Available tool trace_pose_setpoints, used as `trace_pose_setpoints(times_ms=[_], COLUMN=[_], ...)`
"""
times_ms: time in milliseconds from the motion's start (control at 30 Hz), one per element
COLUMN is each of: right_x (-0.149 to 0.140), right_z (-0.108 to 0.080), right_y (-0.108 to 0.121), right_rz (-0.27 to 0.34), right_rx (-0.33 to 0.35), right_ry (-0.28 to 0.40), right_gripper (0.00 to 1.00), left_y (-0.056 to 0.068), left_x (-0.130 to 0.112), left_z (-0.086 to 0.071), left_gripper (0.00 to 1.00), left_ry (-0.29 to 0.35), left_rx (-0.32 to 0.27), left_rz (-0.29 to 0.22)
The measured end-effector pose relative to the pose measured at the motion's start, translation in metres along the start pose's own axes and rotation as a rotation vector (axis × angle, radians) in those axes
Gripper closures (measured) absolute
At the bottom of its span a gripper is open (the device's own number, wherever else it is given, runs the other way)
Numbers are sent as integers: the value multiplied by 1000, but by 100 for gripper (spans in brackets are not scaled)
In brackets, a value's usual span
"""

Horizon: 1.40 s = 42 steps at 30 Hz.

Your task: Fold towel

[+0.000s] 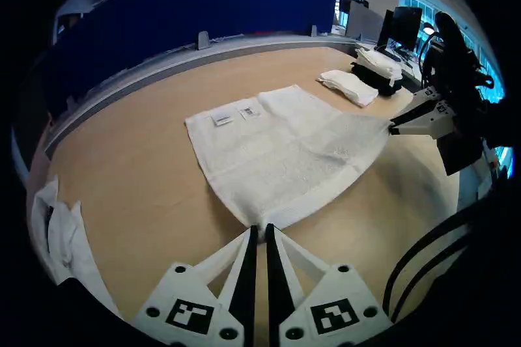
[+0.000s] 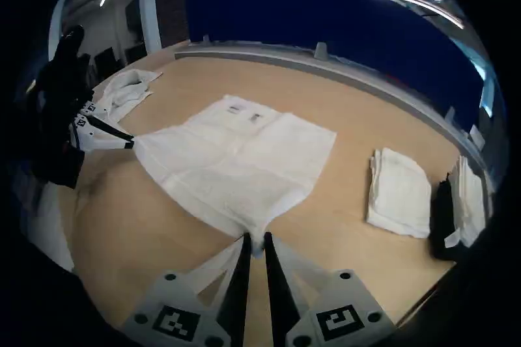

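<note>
A white towel (image 1: 286, 145) lies spread on the wooden table (image 1: 143, 165), its two near corners lifted. In the left gripper view my left gripper (image 1: 260, 230) is shut on one near corner of the towel. The right gripper (image 1: 393, 128) shows farther off at the right, pinching the other corner. In the right gripper view my right gripper (image 2: 255, 240) is shut on its corner of the towel (image 2: 234, 158), and the left gripper (image 2: 129, 144) grips the opposite corner at the left. Two small labels (image 1: 236, 114) lie on the towel's far edge.
A folded white towel (image 2: 398, 192) lies on the table to the right, beside a stack of white and dark cloths (image 2: 459, 213). A crumpled white cloth (image 2: 127, 90) sits at the far left. A blue partition (image 1: 195, 8) runs along the table's back; monitors (image 1: 404, 25) stand beyond.
</note>
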State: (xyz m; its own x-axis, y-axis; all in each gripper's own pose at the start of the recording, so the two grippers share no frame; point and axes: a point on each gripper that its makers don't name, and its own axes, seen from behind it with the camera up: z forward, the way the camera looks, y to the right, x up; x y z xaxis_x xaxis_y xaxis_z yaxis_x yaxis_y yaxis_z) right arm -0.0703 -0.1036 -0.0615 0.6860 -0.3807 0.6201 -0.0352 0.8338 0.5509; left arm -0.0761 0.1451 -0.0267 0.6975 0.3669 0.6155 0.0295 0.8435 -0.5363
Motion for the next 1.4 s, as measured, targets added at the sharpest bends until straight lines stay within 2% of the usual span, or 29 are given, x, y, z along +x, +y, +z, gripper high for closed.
trace_pose_setpoints(times_ms=[367,833,1200,1400], right_x=[17,32,37,39], right_z=[-27,-55,-67,-70], right_y=[-4,-10,-11,-11], right_rz=[-14,-30,-25,-20], right_rx=[-11,4,10,8], right_ry=[4,-4,-4,2], right_gripper=[85,85,85,85], left_y=[6,18,26,28], left_x=[17,25,29,32], left_z=[-29,-63,-76,-79], left_gripper=[91,91,91,91], left_ry=[20,14,7,15], left_rx=[19,22,19,18], left_rz=[-40,-93,-91,-85])
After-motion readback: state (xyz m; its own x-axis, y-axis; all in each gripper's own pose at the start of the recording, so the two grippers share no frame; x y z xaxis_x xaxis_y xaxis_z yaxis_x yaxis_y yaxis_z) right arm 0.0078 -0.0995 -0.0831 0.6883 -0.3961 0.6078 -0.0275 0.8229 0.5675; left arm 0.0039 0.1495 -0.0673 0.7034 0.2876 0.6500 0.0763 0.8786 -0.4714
